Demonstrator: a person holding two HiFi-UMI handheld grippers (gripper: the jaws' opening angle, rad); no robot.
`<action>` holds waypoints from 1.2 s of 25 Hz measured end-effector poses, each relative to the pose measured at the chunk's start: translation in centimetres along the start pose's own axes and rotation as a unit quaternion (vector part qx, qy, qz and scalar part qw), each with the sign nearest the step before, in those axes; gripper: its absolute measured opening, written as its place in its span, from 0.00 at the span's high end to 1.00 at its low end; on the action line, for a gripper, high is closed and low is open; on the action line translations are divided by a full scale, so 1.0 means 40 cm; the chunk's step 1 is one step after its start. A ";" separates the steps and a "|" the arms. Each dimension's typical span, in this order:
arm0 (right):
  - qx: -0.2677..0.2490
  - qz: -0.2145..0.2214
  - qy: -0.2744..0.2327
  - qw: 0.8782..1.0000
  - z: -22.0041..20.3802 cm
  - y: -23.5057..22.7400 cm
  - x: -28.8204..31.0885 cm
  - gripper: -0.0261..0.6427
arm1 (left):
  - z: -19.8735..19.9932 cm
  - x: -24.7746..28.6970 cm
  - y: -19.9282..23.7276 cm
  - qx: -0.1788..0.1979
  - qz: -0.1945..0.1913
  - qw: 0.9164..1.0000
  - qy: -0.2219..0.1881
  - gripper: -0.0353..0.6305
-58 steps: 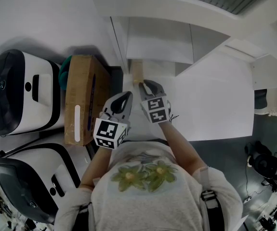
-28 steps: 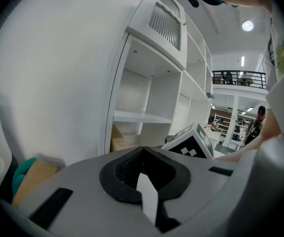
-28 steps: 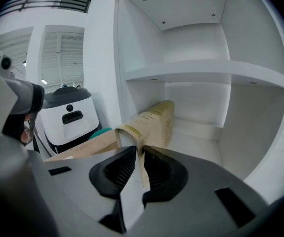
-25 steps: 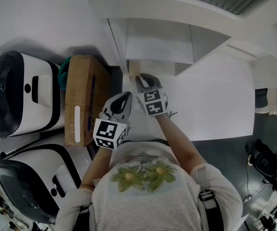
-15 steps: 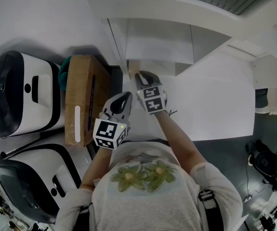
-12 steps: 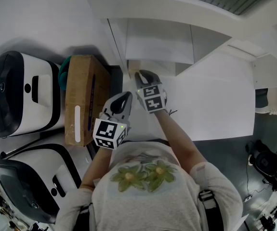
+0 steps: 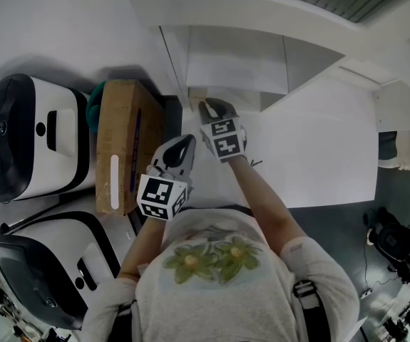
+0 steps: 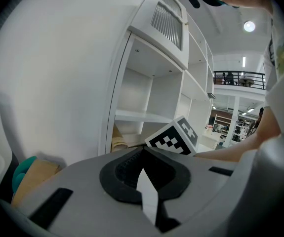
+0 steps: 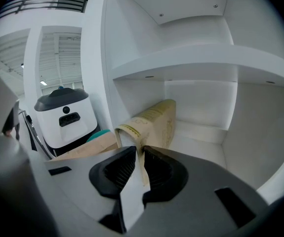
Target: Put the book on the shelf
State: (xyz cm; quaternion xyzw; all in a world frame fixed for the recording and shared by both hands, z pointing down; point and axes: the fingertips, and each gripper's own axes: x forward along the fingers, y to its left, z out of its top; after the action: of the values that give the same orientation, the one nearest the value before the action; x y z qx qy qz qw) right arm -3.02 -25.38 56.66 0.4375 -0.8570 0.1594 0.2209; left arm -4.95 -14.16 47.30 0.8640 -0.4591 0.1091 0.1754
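A tan book (image 9: 154, 120) leans inside the lower compartment of the white shelf (image 9: 201, 58), against its left wall. My right gripper (image 9: 141, 152) is shut on the book's near edge, and a thin cover shows between the pads. From the head view only a sliver of the book (image 7: 197, 93) shows ahead of the right gripper (image 7: 215, 112), at the shelf's left upright. My left gripper (image 7: 180, 148) hangs back near the person's chest, to the left. Its jaws meet with nothing between them (image 8: 142, 154). In the left gripper view the book (image 8: 118, 141) stands behind the right gripper's marker cube (image 8: 176, 135).
A brown cardboard box (image 7: 123, 144) stands on the floor left of the shelf, with a teal thing (image 7: 98, 95) behind it. Two white and black machines (image 7: 26, 134) (image 7: 48, 262) fill the far left. The shelf's compartment to the right of the book is bare (image 9: 201, 137).
My right gripper has pushed a little further toward the shelf with the book, and less of the book shows in the head view. The left gripper has stayed where it was.
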 end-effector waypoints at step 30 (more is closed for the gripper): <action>0.099 0.050 -0.090 0.990 0.040 0.049 -0.263 0.90 | 0.038 -0.030 -0.035 0.003 -0.015 1.000 -0.021 0.91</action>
State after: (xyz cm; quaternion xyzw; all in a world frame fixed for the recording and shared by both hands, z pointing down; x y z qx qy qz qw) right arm 0.45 -17.87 49.71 0.4266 -0.8740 0.2141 0.0908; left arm -4.41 -13.13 45.21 0.8734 -0.4496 0.0894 0.1644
